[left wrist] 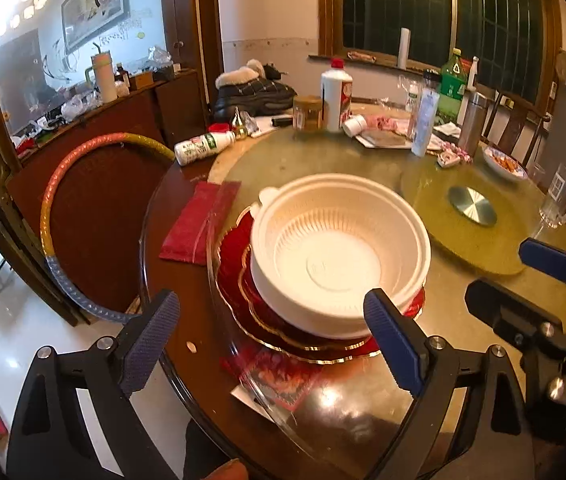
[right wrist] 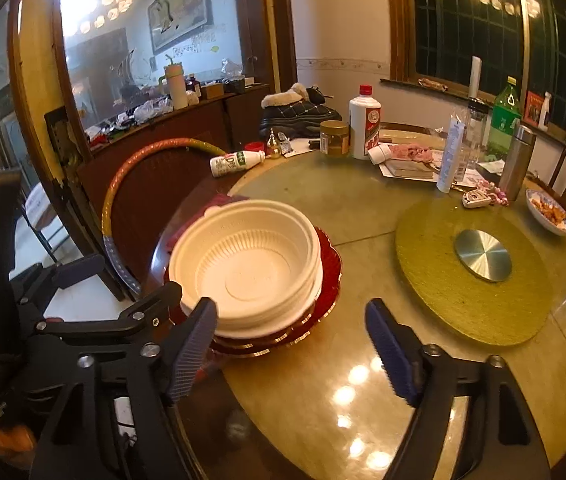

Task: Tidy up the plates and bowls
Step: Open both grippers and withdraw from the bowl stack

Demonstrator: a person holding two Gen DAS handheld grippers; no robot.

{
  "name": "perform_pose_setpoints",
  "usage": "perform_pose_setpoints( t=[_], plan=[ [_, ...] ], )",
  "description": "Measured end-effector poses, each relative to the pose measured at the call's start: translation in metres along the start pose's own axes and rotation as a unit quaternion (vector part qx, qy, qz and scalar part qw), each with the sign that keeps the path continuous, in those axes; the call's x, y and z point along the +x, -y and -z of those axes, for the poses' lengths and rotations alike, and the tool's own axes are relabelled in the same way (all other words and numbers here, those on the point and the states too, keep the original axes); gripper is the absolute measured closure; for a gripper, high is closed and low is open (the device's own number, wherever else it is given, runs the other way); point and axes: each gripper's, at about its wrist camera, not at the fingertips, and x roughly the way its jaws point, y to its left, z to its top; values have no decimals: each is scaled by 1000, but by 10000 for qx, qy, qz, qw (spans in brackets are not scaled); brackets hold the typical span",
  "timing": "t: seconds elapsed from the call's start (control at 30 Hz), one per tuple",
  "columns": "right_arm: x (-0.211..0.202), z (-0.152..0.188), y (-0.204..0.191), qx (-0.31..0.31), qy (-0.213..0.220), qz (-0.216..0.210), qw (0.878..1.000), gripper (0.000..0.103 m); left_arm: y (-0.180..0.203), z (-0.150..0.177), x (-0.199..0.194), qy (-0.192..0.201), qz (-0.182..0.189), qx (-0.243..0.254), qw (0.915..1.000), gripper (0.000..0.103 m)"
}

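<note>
A stack of white plastic bowls (left wrist: 335, 256) (right wrist: 251, 268) rests on a stack of red plates with gold rims (left wrist: 239, 264) (right wrist: 329, 264), near the round table's left edge. My left gripper (left wrist: 269, 300) is open, its blue pads apart just in front of the stack, touching nothing. My right gripper (right wrist: 291, 308) is open too and holds nothing; its left pad is close to the bowls' near rim. Each gripper shows in the other's view: the right gripper (left wrist: 503, 270) to the right of the stack, the left gripper (right wrist: 123, 276) to its left.
A yellow-green mat with a metal disc (right wrist: 483, 254) lies right of the stack. Bottles (right wrist: 365, 124), a jar, a flask and papers crowd the far side. A glass mug (left wrist: 559, 200) and a dish of food (right wrist: 549, 212) sit far right. A red envelope (left wrist: 199, 220) and a hoop (left wrist: 55, 188) are left.
</note>
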Motion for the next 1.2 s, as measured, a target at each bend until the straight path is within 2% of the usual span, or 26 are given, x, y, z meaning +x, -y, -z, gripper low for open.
perform_pose_setpoints(
  t=[0.2, 0.27, 0.33, 0.73, 0.83, 0.97, 1.1, 1.2],
  plan=[
    [8, 16, -1, -210, -135, 75, 9997, 17, -6, 6, 6, -184, 13, -137, 9997, 9],
    [12, 18, -1, -275, -186, 20, 9994, 12, -7, 6, 7, -201, -63, -140, 9997, 9],
    [18, 21, -3, -371, -291, -73, 9989, 0, -7, 6, 8, -216, -103, -137, 9996, 9],
    [22, 26, -17, -757, -295, -41, 9967, 0, -7, 5, 7, -229, 202, -116, 9995, 9],
    [22, 26, -15, -764, -311, -18, 9966, 0, -5, 4, 10, -317, 439, -68, 9985, 0],
    [22, 26, -11, -749, -318, 6, 9967, 0, -3, 6, 14, -368, 691, -78, 9969, 0],
    [23, 25, -10, -743, -333, 23, 9967, 0, 1, 6, 9, -52, 283, 12, 9996, 0],
    [24, 25, -9, -724, -331, 13, 9968, 0, 0, 5, 11, -137, 319, -26, 9994, 0]
  ],
)
